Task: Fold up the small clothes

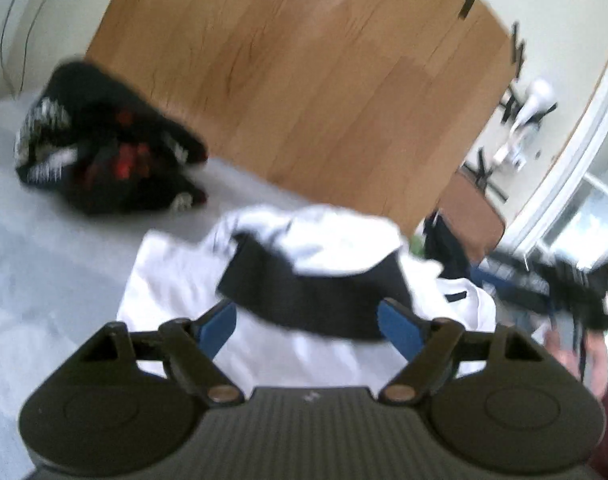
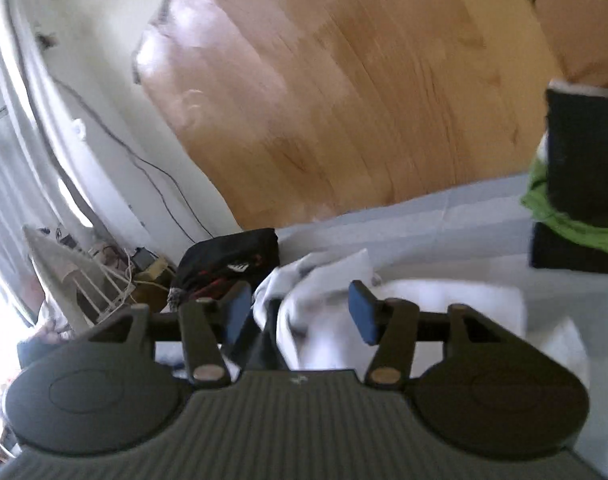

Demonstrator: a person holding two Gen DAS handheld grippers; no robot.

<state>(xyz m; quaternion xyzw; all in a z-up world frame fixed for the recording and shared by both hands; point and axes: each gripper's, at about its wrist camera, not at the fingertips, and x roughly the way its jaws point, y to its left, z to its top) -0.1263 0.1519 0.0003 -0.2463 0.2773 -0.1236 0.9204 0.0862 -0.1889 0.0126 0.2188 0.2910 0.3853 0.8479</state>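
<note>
Left wrist blurred, white garment partly hidden

Wooden headboard upright behind pale bedsheet. Thin dark cable runs down white wall. Ironing board on the left in the right-wrist view; small clutter beside it, too blurred to ID.

Left gripper and right gripper, black with blue pads, both spread wide, angled slightly downward.

Two hand-held grippers; clothes piles: three (blurred).
</note>
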